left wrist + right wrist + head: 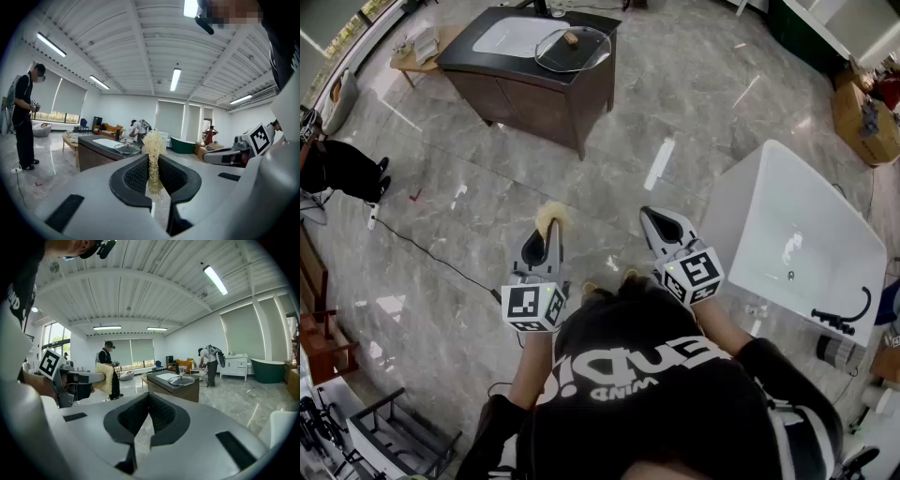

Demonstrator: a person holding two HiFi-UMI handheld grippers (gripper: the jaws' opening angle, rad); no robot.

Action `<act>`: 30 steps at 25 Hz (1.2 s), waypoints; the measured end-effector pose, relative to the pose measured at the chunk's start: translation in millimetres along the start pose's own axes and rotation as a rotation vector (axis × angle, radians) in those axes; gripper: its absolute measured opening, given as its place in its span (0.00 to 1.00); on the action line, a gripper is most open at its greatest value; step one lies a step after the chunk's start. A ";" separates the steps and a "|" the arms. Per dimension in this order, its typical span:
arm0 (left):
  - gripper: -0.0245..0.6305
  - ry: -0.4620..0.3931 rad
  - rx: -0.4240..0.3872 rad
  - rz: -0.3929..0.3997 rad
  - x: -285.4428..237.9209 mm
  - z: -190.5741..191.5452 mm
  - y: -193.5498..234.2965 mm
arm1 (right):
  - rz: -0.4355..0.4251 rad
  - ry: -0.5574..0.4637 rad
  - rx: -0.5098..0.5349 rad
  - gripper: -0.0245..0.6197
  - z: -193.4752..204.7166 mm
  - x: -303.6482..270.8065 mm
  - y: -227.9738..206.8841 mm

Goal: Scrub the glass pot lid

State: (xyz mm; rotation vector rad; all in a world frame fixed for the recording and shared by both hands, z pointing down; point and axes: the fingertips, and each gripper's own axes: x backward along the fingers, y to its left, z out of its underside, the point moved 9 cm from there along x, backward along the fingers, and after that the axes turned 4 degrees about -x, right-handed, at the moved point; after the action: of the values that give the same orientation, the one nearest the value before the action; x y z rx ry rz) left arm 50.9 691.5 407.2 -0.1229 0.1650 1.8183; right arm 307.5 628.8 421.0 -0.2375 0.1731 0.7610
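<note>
While held out ahead of the body, side by side and tipped only slightly downward over glossy grey marble floor point(609, 178), aimed toward the far end of the room. On the left gripper point(546, 248): jaws drawn in narrow and clamped on a pale yellow fibrous scrubber point(551, 218), pinched upright between the black ribbed pads, with a frayed tuft above the tips. On the right gripper point(149, 401): shut tight, pad against pad, empty. Well apart from both, across the floor: round clear glass pot lid point(581, 56) with a small brown knob, lying flat on the dark top of a dark brown wooden cabinet point(539, 103), overlapping the edge of a white inset basin point(511, 36). Just to the right of the right gripper in the head view: large white bathtub point(797, 234). Far off to the left in the left gripper view: person in black clothing point(23, 117), standing on the floor.
</note>
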 end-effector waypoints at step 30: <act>0.11 -0.012 0.022 0.077 -74.9 8.9 95.8 | 0.070 -0.052 -0.068 0.06 4.5 -108.1 -9.0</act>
State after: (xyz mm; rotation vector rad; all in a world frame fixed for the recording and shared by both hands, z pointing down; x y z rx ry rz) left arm -23.0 598.2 433.3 -0.0911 0.1830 1.8934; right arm 237.1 552.4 452.6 -0.2773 0.1070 0.8427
